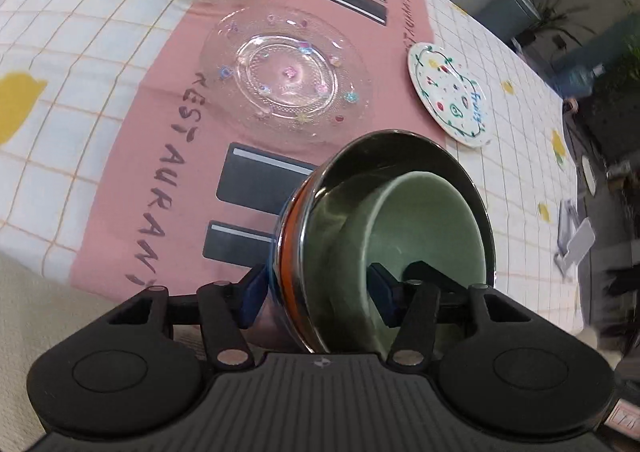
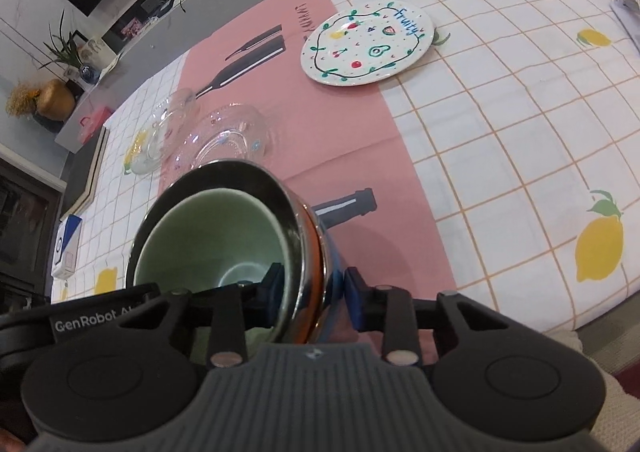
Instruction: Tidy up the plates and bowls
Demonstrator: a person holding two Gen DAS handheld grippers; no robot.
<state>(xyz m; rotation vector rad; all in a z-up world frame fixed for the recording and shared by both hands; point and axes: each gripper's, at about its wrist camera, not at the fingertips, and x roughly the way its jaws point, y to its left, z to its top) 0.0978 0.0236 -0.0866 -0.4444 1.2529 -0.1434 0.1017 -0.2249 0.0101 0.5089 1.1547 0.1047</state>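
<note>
My left gripper straddles near wall of steel bowl, green bowl nested inside; jaws half-wide, pads close on wall. My right gripper clamps opposite rim, jaws narrow. Stack sits on pink runner. Glass plates beyond; fruit plate well apart.

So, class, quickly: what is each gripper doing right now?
Left gripper: straddles the stacked bowls' wall; grip cannot be told.
Right gripper: same stack, grip also unclear.
</note>
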